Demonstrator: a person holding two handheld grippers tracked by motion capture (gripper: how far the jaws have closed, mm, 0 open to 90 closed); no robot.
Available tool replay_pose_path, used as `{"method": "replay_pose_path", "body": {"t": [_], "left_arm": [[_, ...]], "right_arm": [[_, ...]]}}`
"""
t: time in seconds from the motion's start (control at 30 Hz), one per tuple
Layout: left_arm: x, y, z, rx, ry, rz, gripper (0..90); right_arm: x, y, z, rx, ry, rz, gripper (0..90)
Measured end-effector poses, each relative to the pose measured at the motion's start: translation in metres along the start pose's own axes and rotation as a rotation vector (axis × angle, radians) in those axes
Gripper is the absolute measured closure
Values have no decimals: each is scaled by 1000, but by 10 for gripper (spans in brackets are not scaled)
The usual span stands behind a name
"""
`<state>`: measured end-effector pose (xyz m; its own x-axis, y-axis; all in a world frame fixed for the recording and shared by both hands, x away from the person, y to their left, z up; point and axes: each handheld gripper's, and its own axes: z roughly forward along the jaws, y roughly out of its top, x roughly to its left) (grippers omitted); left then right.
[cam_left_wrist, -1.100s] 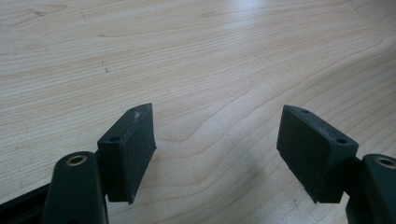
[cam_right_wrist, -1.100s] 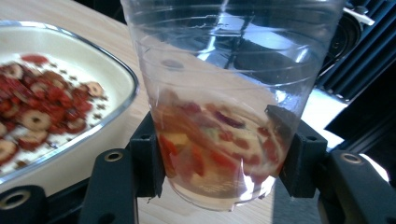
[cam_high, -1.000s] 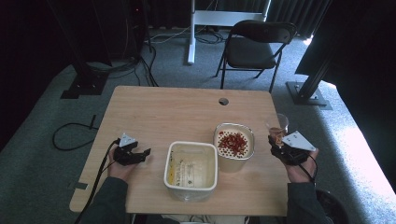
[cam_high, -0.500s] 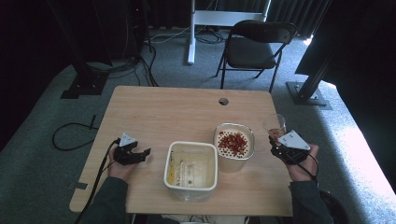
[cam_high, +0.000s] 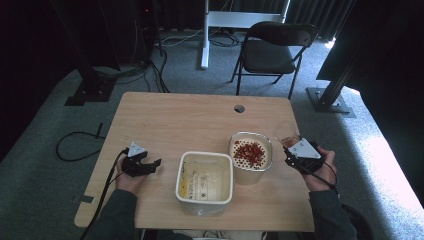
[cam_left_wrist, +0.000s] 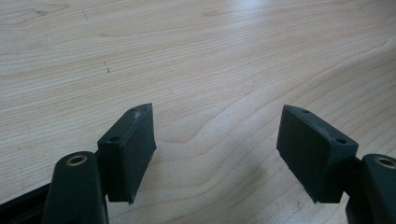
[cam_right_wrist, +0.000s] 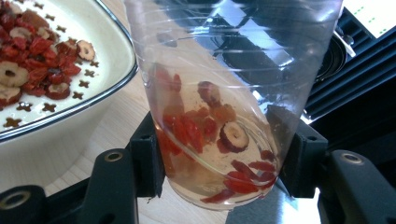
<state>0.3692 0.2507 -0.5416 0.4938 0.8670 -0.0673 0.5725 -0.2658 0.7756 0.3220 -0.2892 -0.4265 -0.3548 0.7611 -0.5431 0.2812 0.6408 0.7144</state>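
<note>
A clear plastic cup (cam_right_wrist: 219, 107) is sitting between two black jaws that are pressing on its sides near the bottom. It is leaning a little. Red berries and round dried fruit slices are lying at its bottom. It is staying just beside a cream bowl (cam_right_wrist: 70, 126) that is holding more red fruit.

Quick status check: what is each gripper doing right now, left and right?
Left gripper: open, nothing between its jaws, over bare table.
Right gripper: closed on a clear plastic cup with red dried fruit in it.
</note>
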Motion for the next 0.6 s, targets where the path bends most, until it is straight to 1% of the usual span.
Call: {"method": "replay_pose_path", "body": {"t": [0.1, 0.27, 0.33, 0.6], "left_arm": [[0, 0, 0, 0, 0, 1, 285], [0, 0, 0, 1, -1, 2, 284], [0, 0, 0, 0, 0, 1, 285], [0, 0, 0, 2, 0, 4, 285]], "right_arm": [[2, 3, 0, 7, -3, -24, 427], [5, 8, 1, 17, -9, -85, 427], [6, 9, 1, 21, -14, -117, 427], [9, 13, 1, 29, -15, -165, 427]]}}
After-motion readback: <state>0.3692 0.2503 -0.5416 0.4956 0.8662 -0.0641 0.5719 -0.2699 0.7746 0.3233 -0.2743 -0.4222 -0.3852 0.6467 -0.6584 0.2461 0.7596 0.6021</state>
